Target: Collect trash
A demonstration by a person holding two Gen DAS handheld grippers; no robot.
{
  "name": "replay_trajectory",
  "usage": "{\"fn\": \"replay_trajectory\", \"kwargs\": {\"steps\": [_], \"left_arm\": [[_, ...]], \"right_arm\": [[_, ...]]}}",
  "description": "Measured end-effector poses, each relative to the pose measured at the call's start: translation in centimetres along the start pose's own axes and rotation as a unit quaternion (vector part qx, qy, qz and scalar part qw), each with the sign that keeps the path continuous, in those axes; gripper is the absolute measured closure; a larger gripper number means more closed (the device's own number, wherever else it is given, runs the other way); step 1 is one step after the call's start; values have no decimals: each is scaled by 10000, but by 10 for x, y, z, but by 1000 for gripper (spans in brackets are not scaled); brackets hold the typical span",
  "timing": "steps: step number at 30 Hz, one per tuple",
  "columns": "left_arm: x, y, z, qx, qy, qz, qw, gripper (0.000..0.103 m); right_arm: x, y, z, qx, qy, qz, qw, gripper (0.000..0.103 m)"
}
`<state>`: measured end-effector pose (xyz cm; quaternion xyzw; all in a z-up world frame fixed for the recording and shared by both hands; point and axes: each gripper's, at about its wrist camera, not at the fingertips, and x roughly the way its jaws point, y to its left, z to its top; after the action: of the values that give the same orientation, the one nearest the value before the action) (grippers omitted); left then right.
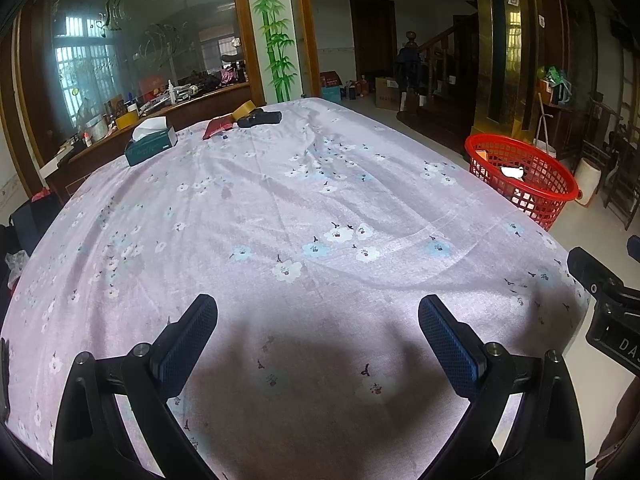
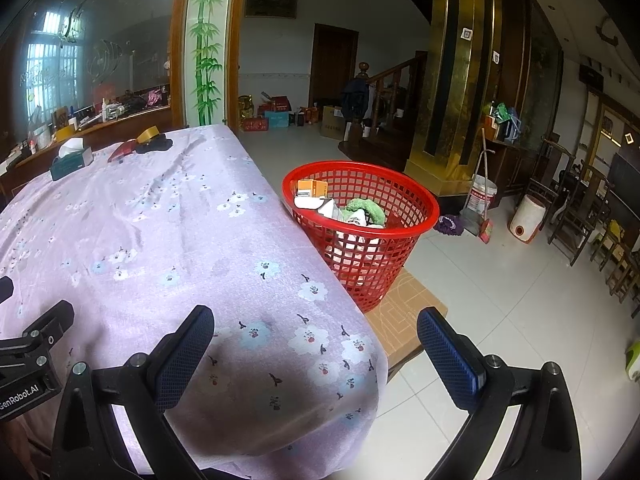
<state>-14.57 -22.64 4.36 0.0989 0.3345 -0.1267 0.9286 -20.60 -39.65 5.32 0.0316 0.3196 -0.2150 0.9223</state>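
Grippers first: the left gripper (image 1: 318, 316) is hovering over the near end of the table, its jaws standing wide apart and gripping nothing; only its own shadow is lying on the cloth between the blue pads. The right gripper (image 2: 316, 326) is hanging over the table's near right corner, jaws likewise spread wide and empty, one finger over the cloth and the other over the floor tiles.

The lilac flowered tablecloth (image 1: 304, 184) is covering the whole table, and its near and middle stretches are showing nothing but creases.

To the right of the table, ahead of the right gripper and well apart from both sets of jaws, the red basket (image 2: 400, 200) is standing on a flat piece of cardboard (image 2: 404, 312), its rim just beside the table edge. It is holding the collected trash: an orange-and-white carton (image 2: 313, 189), white paper scraps and a green fuzzy item (image 2: 366, 207).

At the far end of the table, a tissue box (image 1: 150, 144), a dark red packet (image 1: 217, 127), a roll of tape (image 1: 245, 110) and a black object (image 1: 259, 118) are lying close together, far from either gripper.
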Motion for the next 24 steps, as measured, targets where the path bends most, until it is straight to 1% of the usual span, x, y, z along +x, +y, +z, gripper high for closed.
{"fn": "replay_trajectory", "kwargs": {"steps": [5, 9, 13, 14, 17, 19, 20, 22, 24], "left_arm": [[0, 7, 1, -74, 26, 4, 10000, 3], [-1, 23, 4, -246, 62, 29, 9997, 3], [-3, 55, 9, -530, 67, 302, 9981, 3], [-3, 66, 10, -628, 77, 405, 9972, 3], [2, 102, 10, -923, 235, 752, 9926, 3], [11, 126, 8, -1061, 470, 1098, 9872, 3], [17, 139, 7, -1141, 601, 1212, 9842, 3], [30, 164, 3, -1292, 946, 1278, 9788, 3], [38, 182, 1, -1443, 1148, 1211, 9754, 3]], "right_arm": [[0, 5, 3, -72, -42, 21, 10000, 0], [1, 13, 9, -156, -75, 88, 9998, 0], [0, 34, 22, -375, -155, 253, 9989, 0], [2, 41, 26, -419, -109, 375, 9984, 0], [11, 72, 37, -570, 152, 1032, 9929, 0], [18, 102, 44, -869, 282, 1317, 9871, 0], [22, 117, 46, -993, 371, 1495, 9831, 0], [35, 144, 51, -1134, 678, 1860, 9736, 0], [48, 167, 54, -1201, 913, 2059, 9669, 0]]}}
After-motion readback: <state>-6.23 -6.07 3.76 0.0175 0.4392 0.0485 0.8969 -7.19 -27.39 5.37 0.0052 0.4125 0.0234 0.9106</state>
